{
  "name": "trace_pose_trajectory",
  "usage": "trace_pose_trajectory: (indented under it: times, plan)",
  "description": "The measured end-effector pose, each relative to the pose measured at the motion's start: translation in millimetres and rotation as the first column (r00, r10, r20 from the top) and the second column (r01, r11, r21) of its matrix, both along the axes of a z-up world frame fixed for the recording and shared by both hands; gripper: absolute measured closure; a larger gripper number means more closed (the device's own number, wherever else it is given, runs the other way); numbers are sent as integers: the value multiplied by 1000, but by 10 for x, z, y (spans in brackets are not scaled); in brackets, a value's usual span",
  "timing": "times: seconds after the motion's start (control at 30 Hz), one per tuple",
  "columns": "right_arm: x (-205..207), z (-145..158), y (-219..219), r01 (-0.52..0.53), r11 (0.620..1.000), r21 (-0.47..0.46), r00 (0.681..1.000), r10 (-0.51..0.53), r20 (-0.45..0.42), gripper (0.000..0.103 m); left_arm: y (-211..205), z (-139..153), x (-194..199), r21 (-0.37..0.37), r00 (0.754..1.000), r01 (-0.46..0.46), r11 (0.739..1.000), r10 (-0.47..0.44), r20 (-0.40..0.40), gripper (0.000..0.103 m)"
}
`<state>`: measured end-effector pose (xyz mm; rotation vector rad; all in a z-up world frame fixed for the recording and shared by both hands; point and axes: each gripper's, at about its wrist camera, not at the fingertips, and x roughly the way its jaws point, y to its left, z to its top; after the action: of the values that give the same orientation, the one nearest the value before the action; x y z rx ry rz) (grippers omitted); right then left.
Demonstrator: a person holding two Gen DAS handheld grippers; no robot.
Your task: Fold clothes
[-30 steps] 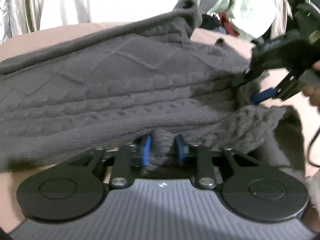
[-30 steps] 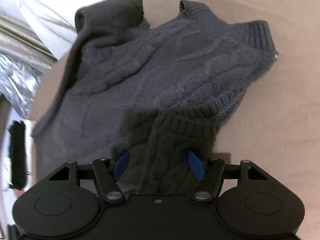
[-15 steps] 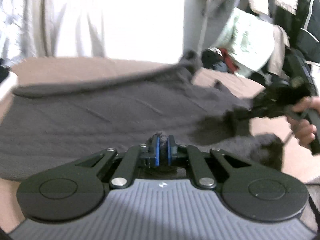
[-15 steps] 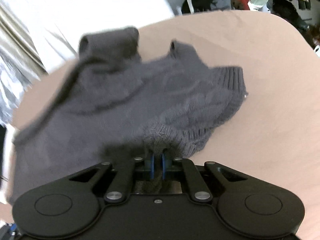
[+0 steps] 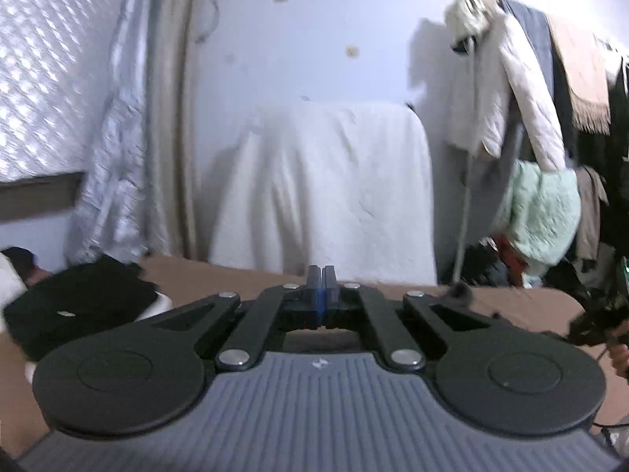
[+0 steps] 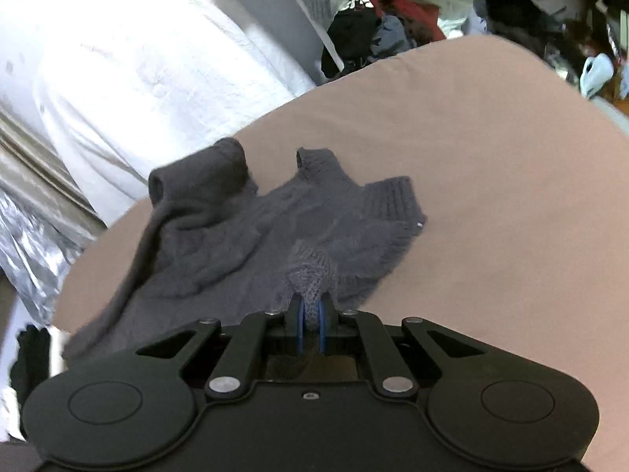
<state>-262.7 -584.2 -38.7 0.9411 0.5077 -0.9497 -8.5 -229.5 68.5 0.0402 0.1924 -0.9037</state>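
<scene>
Sweater only in right-wrist view

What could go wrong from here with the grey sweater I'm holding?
The right hand-held gripper pinches only a small bunch of the grey sweater, so the knit may slip out or stretch. The left hand-held gripper looks shut with no cloth visible between its pads, so that side may already be loose and the fold could come out uneven. The sweater also lies near the edge of the brown surface and might slide off.

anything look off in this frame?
The left hand-held gripper is shut with no fabric visible between its pads, while the right hand-held gripper pinches the dark grey cable-knit sweater, which lies bunched on the tan surface.
</scene>
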Motion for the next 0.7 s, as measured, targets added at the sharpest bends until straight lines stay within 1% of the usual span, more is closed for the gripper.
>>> trace_pose_trajectory:
  times: [0.03,0.1,0.17,0.2,0.23,0.27,0.3,0.33,0.37,0.4,0.43,0.47,0.5,0.53,0.57,0.6,0.63,0.67,0.7]
  plan:
    - [15,-6,66,0,1000,-2,999,0,-41,95,153,31,37,5,1000,-9,1000,9,-14,103]
    - [44,-17,198,0,1000,-7,992,0,-123,95,393,-11,172,37,995,-33,999,36,-88,103]
    - [73,-28,330,-1,1000,-12,979,-1,-204,95,521,-179,341,85,978,-65,994,81,-192,103]
    - [87,-33,397,-2,1000,-14,970,-2,-244,93,527,-315,432,124,963,-66,990,96,-251,103]
    - [86,-43,429,5,1000,-10,963,-7,-269,89,514,-468,528,166,941,-61,984,113,-318,103]
    - [34,-56,366,37,999,10,968,-33,-249,87,477,-625,603,191,918,-43,981,114,-381,103]
    - [-38,-45,322,82,996,23,970,-75,-229,82,435,-778,672,212,891,-23,977,116,-440,100]
    - [-121,-24,306,126,992,27,971,-118,-208,71,366,-911,708,219,868,-4,976,112,-484,100]
    - [-199,-6,291,163,986,28,970,-155,-185,64,296,-1043,743,224,843,16,974,107,-526,99]
    - [-257,1,278,181,983,26,972,-175,-157,52,222,-1170,775,230,819,35,973,104,-565,92]
    - [-292,-20,261,185,982,36,976,-179,-125,44,118,-1261,785,239,806,53,969,100,-584,76]
    - [-301,-77,232,177,982,69,981,-171,-89,43,15,-1352,796,249,792,71,966,97,-602,64]
    - [-310,-134,203,169,980,102,985,-164,-54,43,-89,-1441,805,258,780,87,962,95,-618,41]
    - [-317,-197,172,160,977,138,987,-159,-19,43,-194,-1523,802,273,780,90,958,102,-617,30]
    - [-313,-282,129,157,970,187,987,-161,10,43,-306,-1598,804,299,783,87,950,120,-610,27]
    - [-282,-367,66,159,960,230,985,-170,27,43,-404,-1675,797,321,790,91,943,127,-600,22]
    - [-243,-427,8,166,953,252,984,-178,23,43,-512,-1744,823,347,801,104,932,129,-585,18]
    - [-197,-480,-56,173,948,267,983,-182,9,43,-605,-1814,843,379,808,110,919,139,-572,17]
    - [-138,-506,-126,181,948,262,983,-180,-28,43,-662,-1886,842,396,811,119,910,141,-568,17]
